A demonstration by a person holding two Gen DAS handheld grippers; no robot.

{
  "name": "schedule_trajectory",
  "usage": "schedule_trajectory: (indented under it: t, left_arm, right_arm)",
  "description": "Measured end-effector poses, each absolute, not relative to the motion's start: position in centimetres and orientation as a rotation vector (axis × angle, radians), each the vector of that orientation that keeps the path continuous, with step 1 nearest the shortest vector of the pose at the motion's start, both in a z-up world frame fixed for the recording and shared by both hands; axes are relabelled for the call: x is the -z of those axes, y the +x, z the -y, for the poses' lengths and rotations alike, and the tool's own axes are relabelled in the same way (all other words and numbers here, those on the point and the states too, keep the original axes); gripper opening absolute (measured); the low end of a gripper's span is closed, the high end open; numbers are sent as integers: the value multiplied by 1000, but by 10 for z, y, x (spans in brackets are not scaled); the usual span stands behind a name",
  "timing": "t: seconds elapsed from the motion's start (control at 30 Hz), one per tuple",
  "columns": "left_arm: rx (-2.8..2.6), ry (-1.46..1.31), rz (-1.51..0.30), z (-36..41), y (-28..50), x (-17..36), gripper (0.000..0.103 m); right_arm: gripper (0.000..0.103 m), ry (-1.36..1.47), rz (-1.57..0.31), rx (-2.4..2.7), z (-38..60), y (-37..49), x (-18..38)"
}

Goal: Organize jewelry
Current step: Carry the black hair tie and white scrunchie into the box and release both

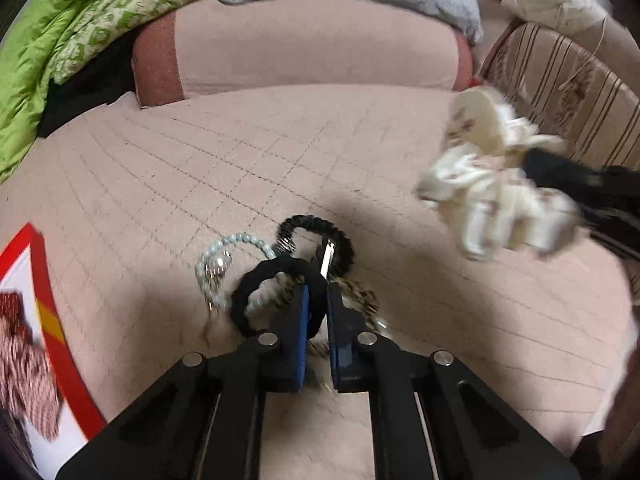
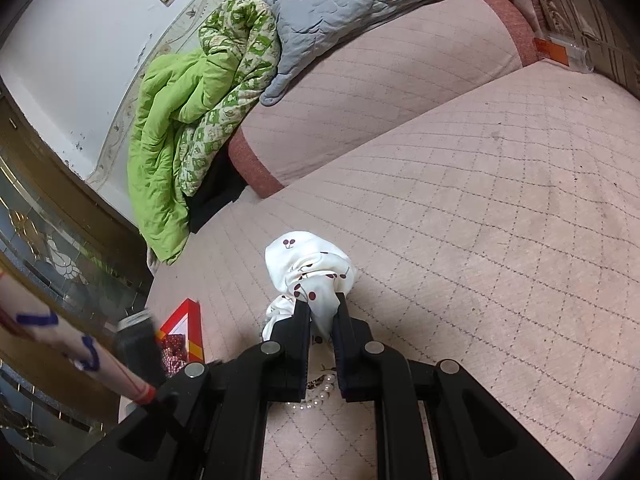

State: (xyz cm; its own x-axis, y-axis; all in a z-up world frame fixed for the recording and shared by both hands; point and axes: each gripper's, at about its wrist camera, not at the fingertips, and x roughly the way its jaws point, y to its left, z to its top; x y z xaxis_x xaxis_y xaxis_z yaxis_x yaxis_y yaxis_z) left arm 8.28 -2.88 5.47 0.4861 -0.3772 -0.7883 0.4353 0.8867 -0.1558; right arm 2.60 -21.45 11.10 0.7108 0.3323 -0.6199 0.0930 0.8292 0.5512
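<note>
L wrist view: I'm holding my left claw (image 1: 318, 300) narrowed onto a black hair tie (image 1: 256, 280), its band running between the blue-padded fingers (image 1: 301, 320). It's lying w/ the rest of the jewelry pile on the pink quilted bed (image 1: 200, 160): a pale blue bead bracelet (image 1: 218, 256) just left, a fuzzy black scrunchie (image 1: 340, 240) beyond the tips, a leopard-print scrunchie (image 1: 360, 300) under the right finger. A red-bordered box (image 1: 52, 320) is sitting at the left edge. Upper right, my right claw (image 1: 532, 164) is carrying a white cherry-print scrunchie (image 1: 500, 200), blurred, above the bed.

R wrist view: I'm gripping that white cherry-print scrunchie (image 2: 310, 276) in the right claw (image 2: 323, 308), the fingers pinched on its fabric, the bundle standing up past the tips. A pearl bracelet (image 2: 320, 396) is lying on the bed (image 2: 480, 240) below, between the fingers. The red-bordered box (image 2: 188, 332) is showing left, near the other gripper's body. Green and grey quilts (image 2: 200, 100) are heaped at the far end.
</note>
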Motion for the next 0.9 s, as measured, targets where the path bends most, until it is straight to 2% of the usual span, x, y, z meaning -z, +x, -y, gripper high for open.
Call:
schedule_trajectory:
  t: [0.3, 0.5, 0.73, 0.9]
  left_arm:
    - [408, 32, -815, -15, 2, -64, 8]
    - [323, -33, -709, -57, -11, -83, 8]
    - [261, -118, -699, -109, -16, -88, 8]
    - [214, -127, -664, -146, -27, -93, 8]
  right_arm:
    - [13, 561, -773, -190, 199, 15, -117]
    - [13, 466, -812, -227, 166, 1, -107]
    - [13, 291, -785, -366, 107, -20, -109]
    - [13, 274, -797, -418, 80, -24, -110]
